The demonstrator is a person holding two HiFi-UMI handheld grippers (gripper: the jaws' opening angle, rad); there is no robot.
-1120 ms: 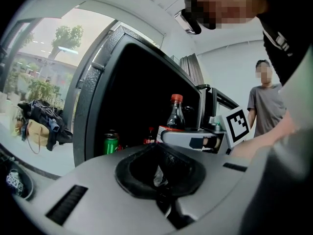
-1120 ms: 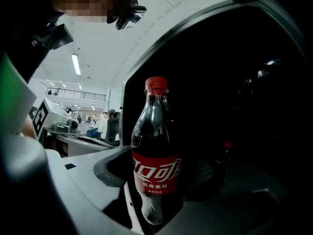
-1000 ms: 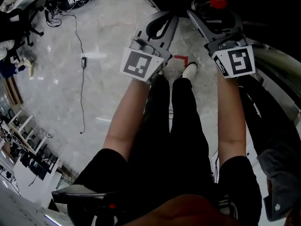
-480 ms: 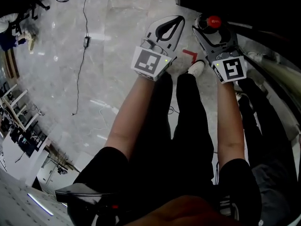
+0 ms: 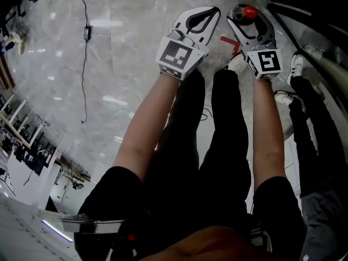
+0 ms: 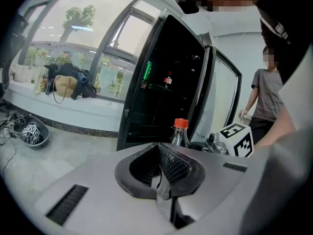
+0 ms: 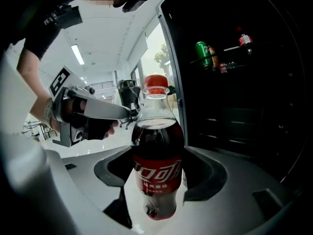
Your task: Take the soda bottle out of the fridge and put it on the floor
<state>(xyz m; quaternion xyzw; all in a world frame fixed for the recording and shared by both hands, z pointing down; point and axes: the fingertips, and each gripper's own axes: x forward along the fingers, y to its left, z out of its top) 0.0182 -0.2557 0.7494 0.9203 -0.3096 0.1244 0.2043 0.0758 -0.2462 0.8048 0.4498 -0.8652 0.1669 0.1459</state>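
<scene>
- Left claw (image 5: pixel 212 12): jaws together, nothing between them. It is held out ahead of me over the pale floor (image 5: pixel 125 48).
- Soda bottle (image 7: pixel 157 170): out of the fridge, upright in the air in front of me. My right claw (image 5: pixel 247 23) is clamped on its body at the red label band, and the red cap stands clear above the jaws.
- Handling, as I judge it: dark liquid reaches the shoulder, so it is nearly full and weighty for one claw. The plastic looks smooth and would give under a hard squeeze. The label band is the sensible grip, since it is low enough to stop the bottle swinging. It should go down base first.
- Fridge (image 7: pixel 234 82): open and dark, to the right of the bottle, with cans on a shelf inside.
- Against a second ago: the head view has swung away from the dark fridge edge, more bare floor shows, and both claws sit higher in frame. The grip is unchanged.
</scene>
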